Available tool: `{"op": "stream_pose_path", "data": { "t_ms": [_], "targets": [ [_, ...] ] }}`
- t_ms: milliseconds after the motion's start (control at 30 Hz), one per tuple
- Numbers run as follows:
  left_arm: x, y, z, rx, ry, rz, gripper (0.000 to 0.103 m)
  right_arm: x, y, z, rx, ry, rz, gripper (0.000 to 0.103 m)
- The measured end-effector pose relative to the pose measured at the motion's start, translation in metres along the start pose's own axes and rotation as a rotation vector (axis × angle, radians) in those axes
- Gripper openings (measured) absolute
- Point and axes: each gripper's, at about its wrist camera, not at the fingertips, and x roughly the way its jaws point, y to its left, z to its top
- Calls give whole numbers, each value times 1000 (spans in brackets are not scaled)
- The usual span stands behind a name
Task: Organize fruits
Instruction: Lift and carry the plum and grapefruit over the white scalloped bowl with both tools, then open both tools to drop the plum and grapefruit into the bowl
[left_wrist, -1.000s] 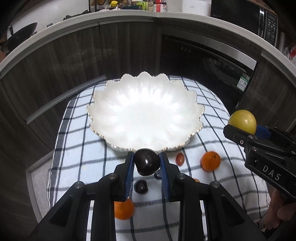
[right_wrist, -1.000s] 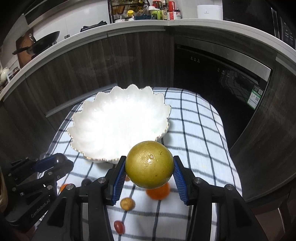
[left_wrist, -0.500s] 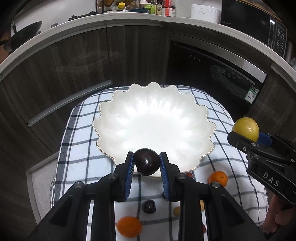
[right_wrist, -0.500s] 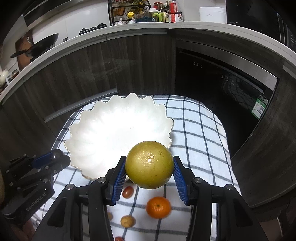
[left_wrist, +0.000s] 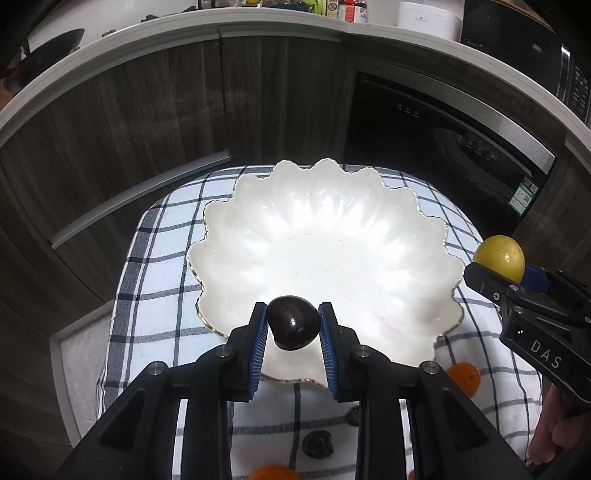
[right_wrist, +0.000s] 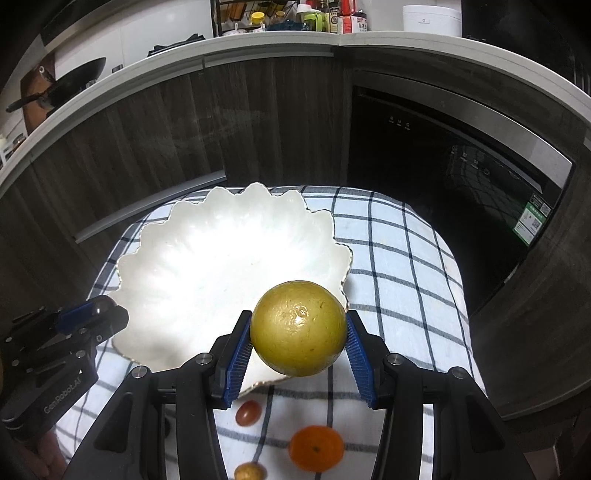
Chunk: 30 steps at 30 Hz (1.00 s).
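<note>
Left gripper (left_wrist: 293, 326) clamps dark plum (left_wrist: 293, 322), right gripper (right_wrist: 297, 345) pinches yellow citrus (right_wrist: 298, 328); both poised over white bowl's (left_wrist: 448, 243) near rim, ready for drop.

We see a blue-and-white checked cloth (left_wrist: 155, 295) under both tongs, left tongs (left_wrist: 293, 314) and right tongs (right_wrist: 298, 321). Straight ahead of them are dark wood-grain cabinet doors (left_wrist: 147, 122) with a white countertop (left_wrist: 184, 27) on top. Ahead-right is a black built-in appliance (left_wrist: 424, 155) with a green label (left_wrist: 522, 195) at its right edge. On the counter there's a wok (right_wrist: 74, 79) far left, bottles (right_wrist: 347, 20) dead ahead, a white pot (right_wrist: 432, 18) just right of them and a microwave (left_wrist: 554, 66) far right.
</note>
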Motion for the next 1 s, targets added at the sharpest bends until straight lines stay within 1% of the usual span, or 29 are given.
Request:
{"op": "stream_pose_path", "data": {
  "t_ms": [433,500,533,567,633,700,767,800,867,933,1000],
  "targets": [
    [30,6,5,4,43,14,29,34,3,2,11,79,-8,50],
    [29,6,6,8,38,15,39,35,3,2,7,82,-7,50],
    [29,6,6,9,32,21,49,36,3,3,3,82,-10,50],
    [27,6,7,9,23,30,56,36,3,3,1,79,-12,50],
    [24,7,8,5,14,38,61,36,3,4,-5,83,-22,51],
    [23,8,9,0,13,40,64,35,3,6,-12,76,-43,62],
    [22,10,10,-2,9,47,70,30,4,9,-24,46,-79,81],
    [20,11,10,-3,4,54,72,25,4,12,-28,22,-99,87],
    [17,12,12,-4,-9,66,82,20,2,17,-29,-1,-116,87],
    [12,13,13,-4,-26,76,87,17,1,21,-23,-8,-115,87],
    [8,14,15,-3,-40,82,89,15,0,24,-13,-12,-110,87]
  ]
}}
